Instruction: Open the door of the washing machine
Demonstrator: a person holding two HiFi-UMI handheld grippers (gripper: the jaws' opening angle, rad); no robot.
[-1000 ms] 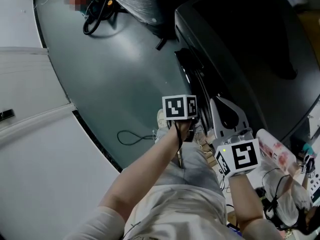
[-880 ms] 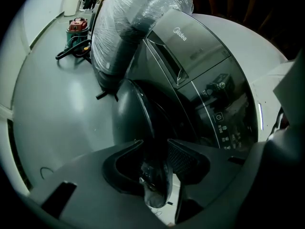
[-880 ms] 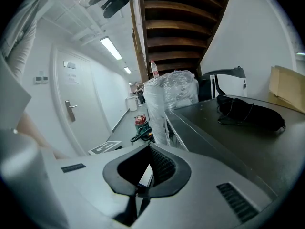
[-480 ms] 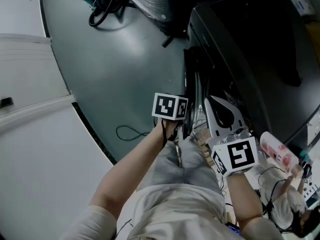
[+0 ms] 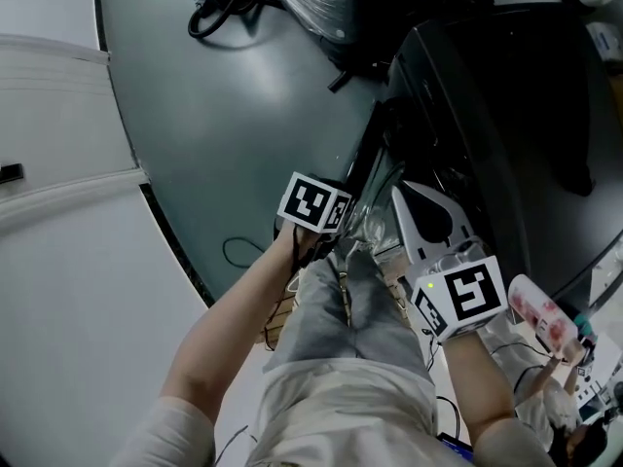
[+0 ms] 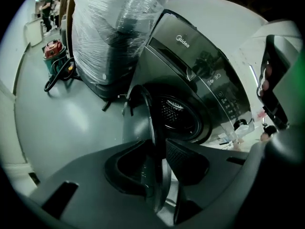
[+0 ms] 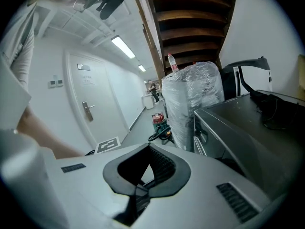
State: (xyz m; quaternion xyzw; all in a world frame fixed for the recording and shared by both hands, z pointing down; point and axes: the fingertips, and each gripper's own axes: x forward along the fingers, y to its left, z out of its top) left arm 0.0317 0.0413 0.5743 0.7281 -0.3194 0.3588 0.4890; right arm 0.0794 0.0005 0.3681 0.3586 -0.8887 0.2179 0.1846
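Jaws of the left gripper (image 6: 157,149) have just been closing on the rim of the door (image 6: 137,120), which stands partly swung out from the washing machine (image 6: 190,51); the right gripper (image 7: 149,148) is closed on nothing. We judge the thin curved rim could slip from our pads as the door arcs on its hinge and swing back. Around us are a smooth grey floor (image 6: 62,113), a plastic-wrapped bundle (image 6: 112,27) beside the machine, and a loose cable (image 5: 238,253).
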